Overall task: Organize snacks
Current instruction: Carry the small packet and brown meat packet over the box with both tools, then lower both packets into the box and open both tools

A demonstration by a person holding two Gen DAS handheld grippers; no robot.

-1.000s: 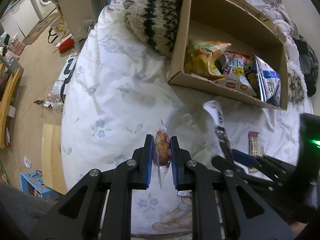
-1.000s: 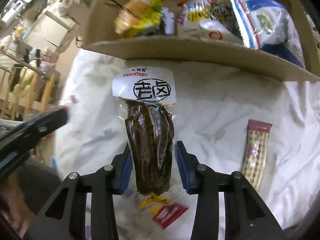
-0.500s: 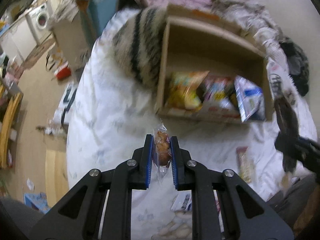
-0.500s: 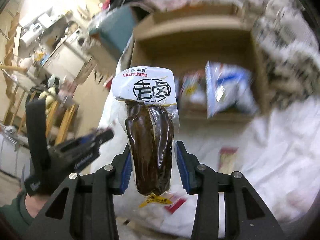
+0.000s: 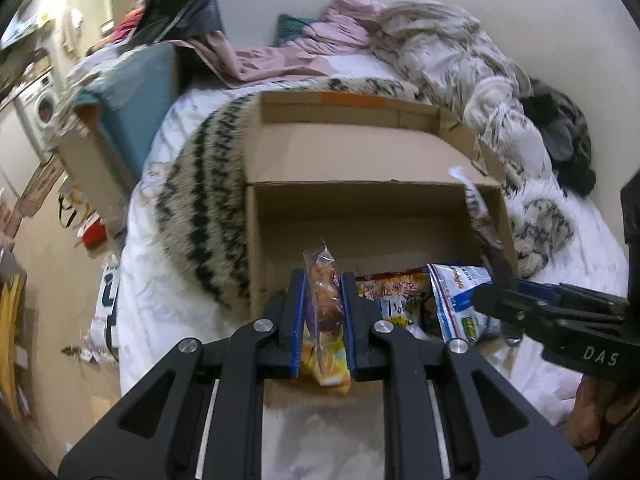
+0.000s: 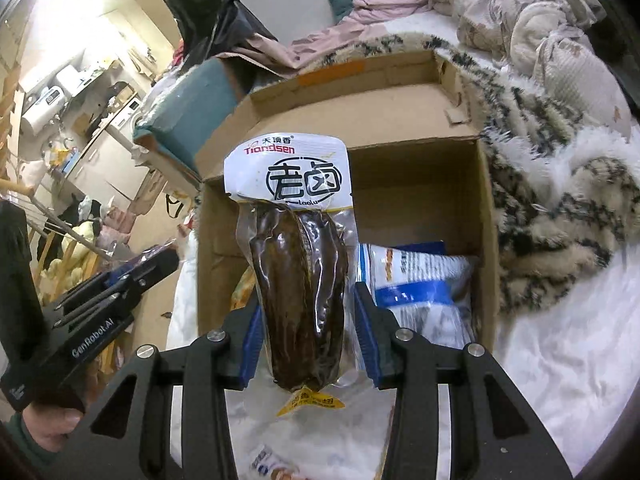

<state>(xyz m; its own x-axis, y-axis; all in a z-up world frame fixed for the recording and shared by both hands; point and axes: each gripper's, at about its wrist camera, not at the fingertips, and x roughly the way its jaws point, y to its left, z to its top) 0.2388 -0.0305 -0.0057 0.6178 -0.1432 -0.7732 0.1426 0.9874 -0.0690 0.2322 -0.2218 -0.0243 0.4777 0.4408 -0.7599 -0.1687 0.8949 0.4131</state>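
Both fingers pairs grip: left gripper (image 5: pixel 322 312) pinches a small clear snack packet (image 5: pixel 323 304), right gripper (image 6: pixel 308 336) a vacuum-packed braised meat pouch (image 6: pixel 298 280), above the cardboard box (image 6: pixel 486 216). I fear the slick pouch slips outside.

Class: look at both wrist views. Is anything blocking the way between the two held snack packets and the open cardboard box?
Nothing visible does. The clear packet and the dark vacuum-sealed packet face the open-topped cardboard box. The bags already inside, including the blue-and-white bag, fill only its near end.

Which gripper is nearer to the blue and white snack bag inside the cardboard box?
Right. The right gripper is directly in front of the blue and white bag; the left gripper is further left, by the yellow packets.
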